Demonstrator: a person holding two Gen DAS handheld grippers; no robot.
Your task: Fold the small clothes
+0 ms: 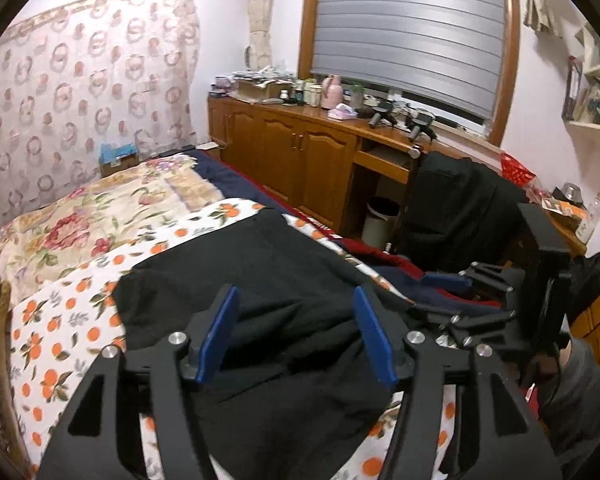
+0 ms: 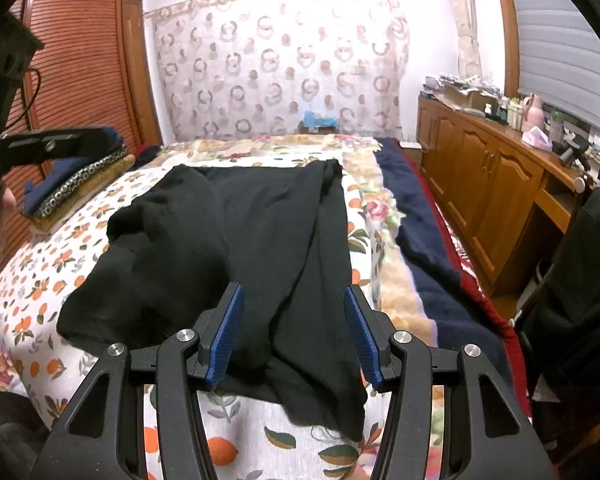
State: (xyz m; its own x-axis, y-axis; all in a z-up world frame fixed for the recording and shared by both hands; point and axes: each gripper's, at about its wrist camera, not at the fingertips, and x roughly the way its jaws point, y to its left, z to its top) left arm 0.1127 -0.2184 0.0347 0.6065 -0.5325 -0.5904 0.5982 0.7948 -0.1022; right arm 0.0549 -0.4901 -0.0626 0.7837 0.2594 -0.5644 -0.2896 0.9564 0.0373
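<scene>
Black soft knit garment (image 2: pixel 236 248) lies partly folded on the orange-print white bedsheet (image 2: pixel 60 264), one side lapped over. Left gripper (image 1: pixel 296 332) has its jaws apart, nothing pinched; right gripper (image 2: pixel 292 332) likewise stands apart over the near hem. Best next: pinch both near corners evenly, lift low, lay fold flat without dragging. Folded pile (image 2: pixel 80 176) sits far left.

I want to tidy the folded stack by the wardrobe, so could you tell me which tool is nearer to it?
Left. The left tool overlaps the folded stack; the right tool is across the black garment.
</scene>
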